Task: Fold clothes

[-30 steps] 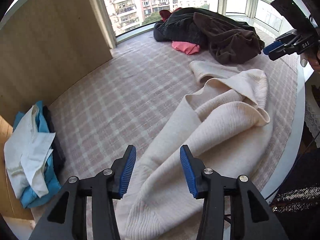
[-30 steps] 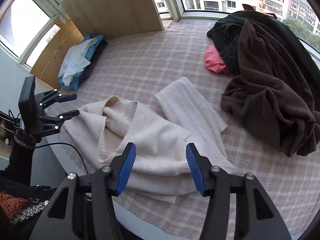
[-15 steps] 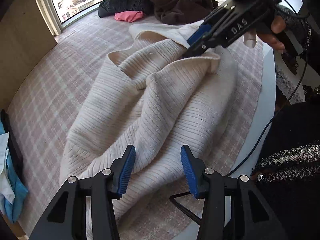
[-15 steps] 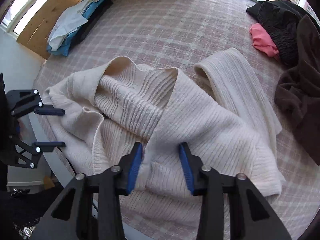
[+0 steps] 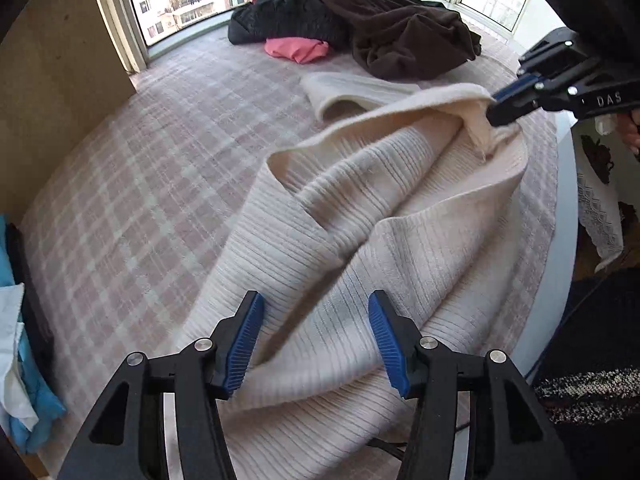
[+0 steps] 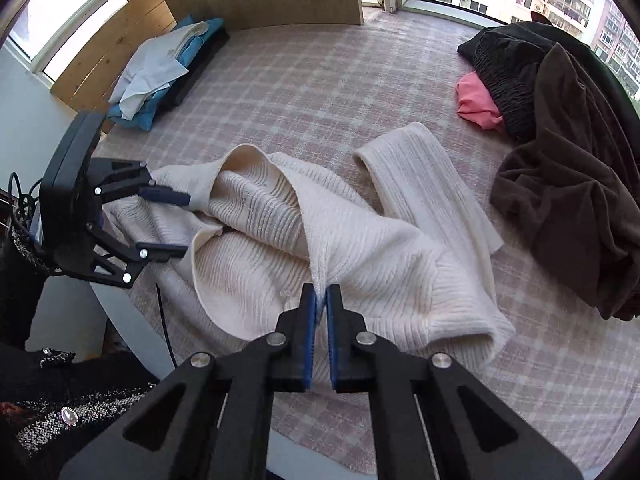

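Far to the left of the left tool (image 5: 316,340), a small stack of white, blue and dark clothes (image 6: 160,72) lies against a wooden panel (image 5: 52,92) at the edge of the pink-and-white checked bed cover (image 5: 152,168). The left tool has its blue-padded fingers spread wide and grips nothing; it sits low over the near end of the cream ribbed knit sweater (image 5: 360,220), with folds of the knit lying between and under its fingers, though contact cannot be told.

The sweater lies crumpled on the bed cover near the rounded front edge. In the left wrist view its long axis runs from just ahead of the left tool diagonally up and to the right, ending at the right tool (image 5: 496,110). One ribbed sleeve (image 6: 424,196) stretches away from the body toward the far side, its open cuff pointing away from both tools.

The right tool (image 6: 321,300) has its fingers drawn nearly together, pinching a raised fold of the sweater's edge, which stands lifted above the rest of the knit.

Beyond and to the right of the right tool lies a heap of dark brown and black garments (image 6: 568,152) with a coral-pink piece (image 6: 476,100) tucked at its left side, well apart from the sweater's body.
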The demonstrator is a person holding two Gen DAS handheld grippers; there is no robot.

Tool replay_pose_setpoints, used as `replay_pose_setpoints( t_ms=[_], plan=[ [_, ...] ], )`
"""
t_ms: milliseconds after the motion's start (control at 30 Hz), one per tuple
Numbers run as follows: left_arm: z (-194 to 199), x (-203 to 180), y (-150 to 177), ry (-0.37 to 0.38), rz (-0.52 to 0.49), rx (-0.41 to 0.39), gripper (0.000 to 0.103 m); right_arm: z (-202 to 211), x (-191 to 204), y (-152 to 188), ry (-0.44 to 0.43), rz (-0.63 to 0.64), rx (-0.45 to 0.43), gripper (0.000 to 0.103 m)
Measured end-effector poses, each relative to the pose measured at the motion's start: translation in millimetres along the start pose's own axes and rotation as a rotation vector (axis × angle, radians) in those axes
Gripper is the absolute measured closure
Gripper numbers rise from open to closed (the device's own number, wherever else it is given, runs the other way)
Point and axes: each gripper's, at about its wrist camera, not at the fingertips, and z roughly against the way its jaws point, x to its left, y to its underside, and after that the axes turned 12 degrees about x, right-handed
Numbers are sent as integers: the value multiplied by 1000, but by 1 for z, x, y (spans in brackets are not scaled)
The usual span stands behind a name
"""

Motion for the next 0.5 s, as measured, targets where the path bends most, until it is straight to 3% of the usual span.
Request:
replay_pose_setpoints(
  t_ms=[133, 233, 400, 500],
  plan=[
    [2, -47, 40, 26, -138, 46, 50, 22, -18, -1, -28, -45, -74, 98],
    [31, -34, 46, 7, -55, -14, 50, 18, -9, -13, -16, -26, -80, 98],
    [48, 7, 12, -139, 50, -103, 49, 3, 5, -17, -22, 25, -29, 98],
    [29, 5, -4, -142, -7, -62, 49, 1, 1, -12, -16, 21, -16, 98]
  ],
)
